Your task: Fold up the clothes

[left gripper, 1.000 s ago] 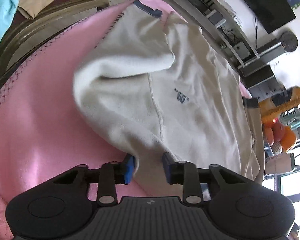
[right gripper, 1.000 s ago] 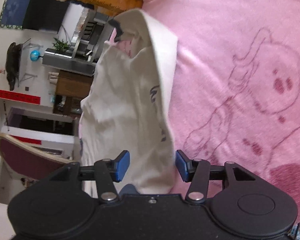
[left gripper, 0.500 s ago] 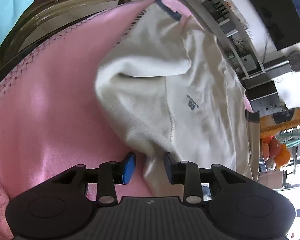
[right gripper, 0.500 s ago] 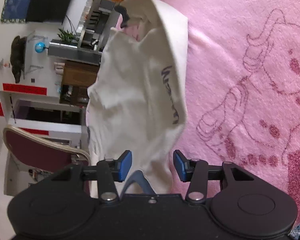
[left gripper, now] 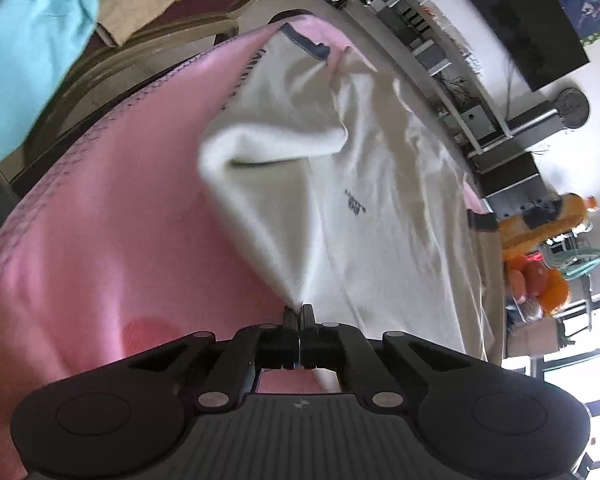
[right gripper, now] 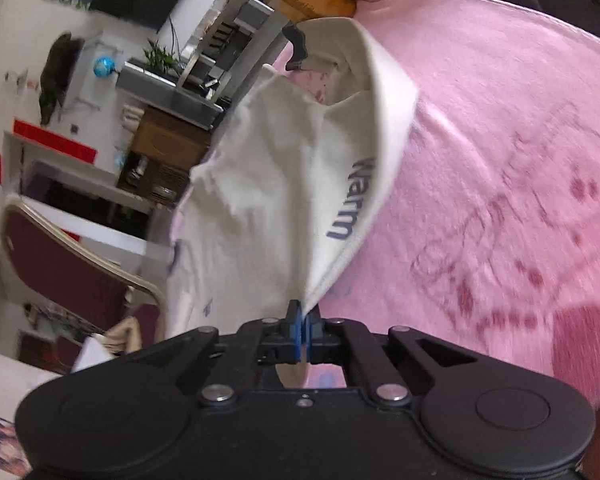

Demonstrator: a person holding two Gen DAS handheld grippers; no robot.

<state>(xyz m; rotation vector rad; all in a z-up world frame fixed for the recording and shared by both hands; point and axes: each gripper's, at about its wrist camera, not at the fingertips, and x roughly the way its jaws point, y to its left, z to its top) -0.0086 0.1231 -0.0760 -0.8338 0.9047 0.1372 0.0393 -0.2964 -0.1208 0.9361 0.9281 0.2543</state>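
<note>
Both the left gripper [left gripper: 300, 316] and right gripper [right gripper: 302, 316] are pinched closed on the cream fleece sweatshirt [left gripper: 380, 216], lifted partly off the pink blanket [left gripper: 112, 240]. Keep both corners level and taut when laying the fold.

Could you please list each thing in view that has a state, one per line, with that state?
Left gripper: shut on an edge of the sweatshirt.
Right gripper: shut on an edge of the sweatshirt.
Sweatshirt: cream, pinched at two edges, partly lifted and draped, one part doubled over.
Blanket: pink, spread out under the sweatshirt.
Chair: upright beside the blanket.
</note>
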